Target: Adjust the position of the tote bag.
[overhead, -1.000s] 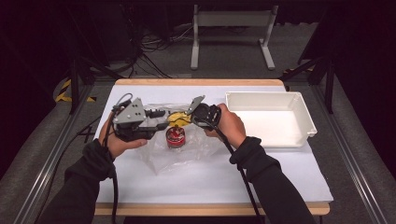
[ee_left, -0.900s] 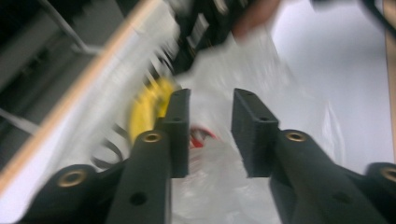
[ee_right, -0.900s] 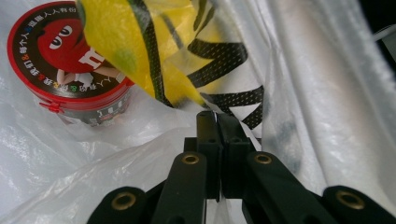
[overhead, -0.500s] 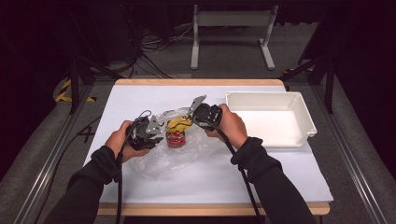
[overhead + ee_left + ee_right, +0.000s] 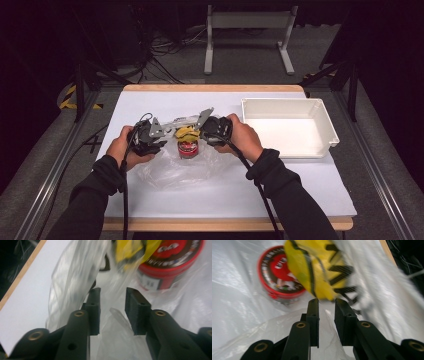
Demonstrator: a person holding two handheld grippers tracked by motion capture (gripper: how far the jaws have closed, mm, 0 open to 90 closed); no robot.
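On the clear plastic bag (image 5: pixel 172 170), both grippers (image 5: pixel 165 134) (image 5: pixel 200 131) gape narrowly over film — red can's (image 5: pixel 188 148) label unreadable

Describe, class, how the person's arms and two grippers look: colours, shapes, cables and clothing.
Both forearms wear dark long sleeves. The left gripper and right gripper have black bodies topped by grey three-cornered plates, each trailing a black cable. Their arms carry brass-coloured rivets and square black pads.

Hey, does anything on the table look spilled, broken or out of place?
Nothing spilled or broken. The clear plastic bag lies crumpled, with a red tin and a yellow packet at it. The white tray sits square.
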